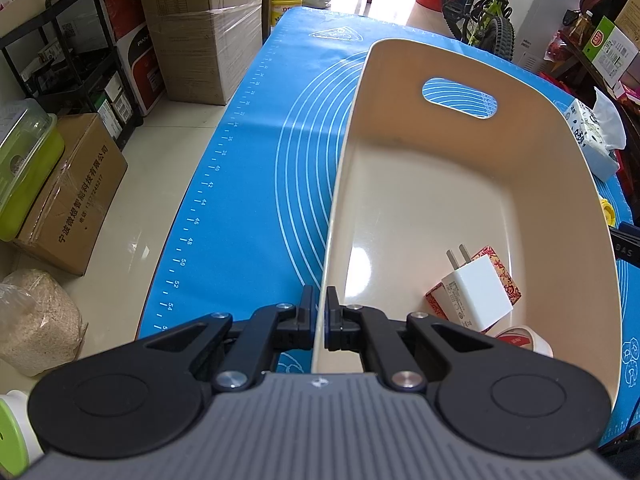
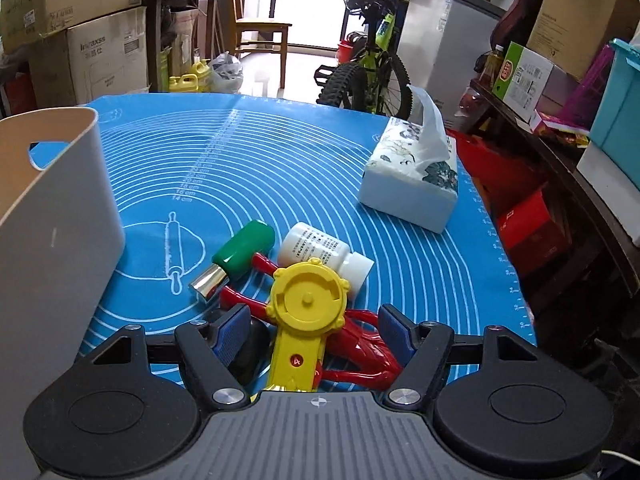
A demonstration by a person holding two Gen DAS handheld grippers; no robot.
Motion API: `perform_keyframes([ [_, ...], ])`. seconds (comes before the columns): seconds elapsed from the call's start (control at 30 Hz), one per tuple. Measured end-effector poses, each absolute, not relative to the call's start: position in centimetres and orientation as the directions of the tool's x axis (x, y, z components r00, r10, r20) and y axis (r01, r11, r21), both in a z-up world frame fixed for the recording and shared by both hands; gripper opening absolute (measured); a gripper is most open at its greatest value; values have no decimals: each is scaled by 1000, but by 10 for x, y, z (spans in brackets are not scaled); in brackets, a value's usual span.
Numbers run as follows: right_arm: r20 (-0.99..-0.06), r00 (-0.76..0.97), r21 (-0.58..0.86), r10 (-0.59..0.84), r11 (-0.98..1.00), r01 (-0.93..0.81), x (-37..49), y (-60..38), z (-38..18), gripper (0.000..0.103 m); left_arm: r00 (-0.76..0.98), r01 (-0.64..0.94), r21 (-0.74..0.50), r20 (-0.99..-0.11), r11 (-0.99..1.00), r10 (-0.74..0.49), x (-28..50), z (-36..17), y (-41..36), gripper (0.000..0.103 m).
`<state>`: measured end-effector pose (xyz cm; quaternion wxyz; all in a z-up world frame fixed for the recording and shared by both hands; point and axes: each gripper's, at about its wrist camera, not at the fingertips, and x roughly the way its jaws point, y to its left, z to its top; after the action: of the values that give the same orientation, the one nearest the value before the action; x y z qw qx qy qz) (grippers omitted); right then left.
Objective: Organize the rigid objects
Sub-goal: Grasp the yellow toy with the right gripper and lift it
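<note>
My left gripper [image 1: 320, 306] is shut on the near left rim of a cream plastic bin [image 1: 420, 184]. In the bin lie a white plug charger [image 1: 476, 294], a red patterned box [image 1: 506, 276] and a tape roll [image 1: 524, 340]. My right gripper [image 2: 314, 332] is open, its jaws on either side of a yellow toy [image 2: 306, 304] that lies over a red plastic toy [image 2: 360, 340]. A green-capped bottle [image 2: 236, 258] and a white pill bottle [image 2: 320, 252] lie just beyond. The bin's outer wall [image 2: 60, 208] stands at the left of the right wrist view.
A blue baking mat [image 2: 280, 168] covers the table. A tissue box [image 2: 412, 176] sits at the far right. Cardboard boxes [image 1: 200, 28], a black shelf [image 1: 72, 60] and a bicycle [image 2: 368, 68] stand around the table.
</note>
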<state>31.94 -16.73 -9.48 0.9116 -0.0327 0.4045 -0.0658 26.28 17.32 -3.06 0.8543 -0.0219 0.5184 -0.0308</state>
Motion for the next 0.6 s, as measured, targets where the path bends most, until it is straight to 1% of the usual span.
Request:
perform_keyframes([
  [0.03,-733,664,-104,-146,989,101,321,-168,-96,73,461,30,-69,-884,997,-75,263,-31,173,6],
  [0.07,-732,666,-95,-144,990,109,321,-169,-98,69,460,30,-70,-884,997,-76,263,-31,173,6],
  [0.1,-731,668,-83,-139,990,115,322,-171,-98,62,460,30,-70,-884,997,-76,263,-31,173,6],
  [0.13,-733,667,-73,-134,990,119,322,-172,-99,59,460,30,-70,-884,997,-76,263,-31,173,6],
  [0.2,-736,668,-44,-110,992,115,323,-173,-98,49,460,29,-69,-885,997,-75,263,-31,173,6],
  [0.4,-719,686,-52,-108,993,102,313,-168,-94,48,461,29,-70,-884,997,-75,263,-31,173,6],
  [0.6,-663,742,-64,-100,995,77,288,-165,-74,48,460,29,-70,-885,997,-75,263,-31,173,6],
])
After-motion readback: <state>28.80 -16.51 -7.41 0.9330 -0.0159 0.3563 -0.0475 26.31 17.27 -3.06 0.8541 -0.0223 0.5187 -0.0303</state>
